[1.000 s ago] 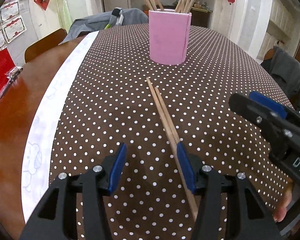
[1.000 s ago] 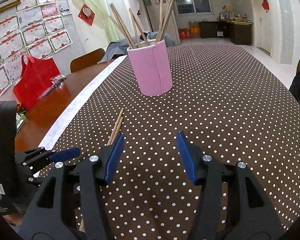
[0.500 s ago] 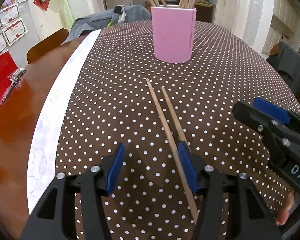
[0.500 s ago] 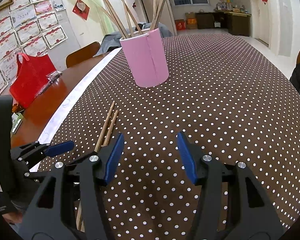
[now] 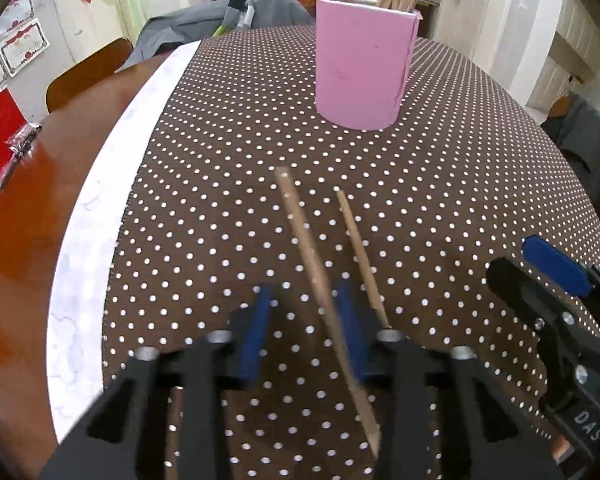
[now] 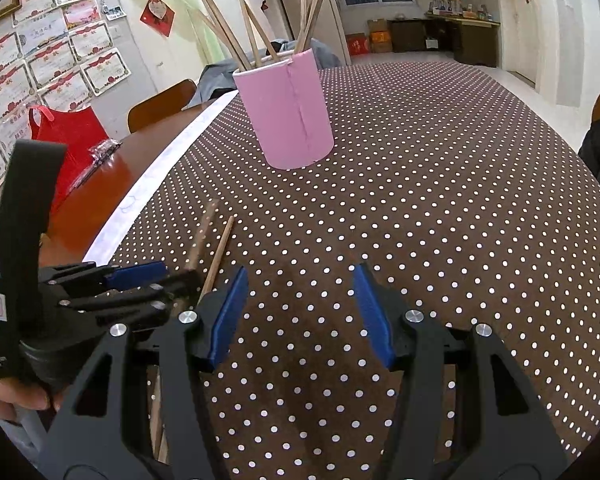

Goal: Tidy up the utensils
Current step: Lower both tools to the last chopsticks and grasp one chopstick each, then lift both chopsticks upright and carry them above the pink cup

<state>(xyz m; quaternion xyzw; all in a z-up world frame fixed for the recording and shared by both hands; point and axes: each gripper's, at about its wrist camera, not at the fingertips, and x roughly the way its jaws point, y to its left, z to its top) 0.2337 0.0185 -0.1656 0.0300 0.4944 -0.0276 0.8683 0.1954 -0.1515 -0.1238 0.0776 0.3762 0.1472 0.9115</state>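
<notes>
Two loose wooden chopsticks are lying on the polka-dot tablecloth (image 5: 440, 184) covering the desk, short of the pink holder (image 5: 364, 68) that is already carrying a bunch of chopsticks upright.

The left gripper (image 5: 304, 330) is pointing steeply down over the nearer chopstick (image 5: 306, 240), and its jaws are closing with that stick running between them. The stick is blurred and sitting against the right-hand blue pad, while the left-hand pad is standing clear of it, so the grip is not yet made. The second chopstick (image 5: 360, 252) is lying just beside the first, outside the jaws, fanning slightly away from it at the far end.

The right gripper (image 6: 296, 318) is hovering over bare cloth with its jaws standing roughly half open and nothing between them.

Judging by looks, these sticks are going to handle as light, stiff and thin: no weight to fight, but smooth and round enough to roll off a pad or swivel in the grip. Taking hold near the middle, or a little toward the thicker end, is likely giving the best balance for tipping one upright into the holder.

Both are plain, pale tan wood, long and tapering, unmarked as far as the pictures are showing.
</notes>
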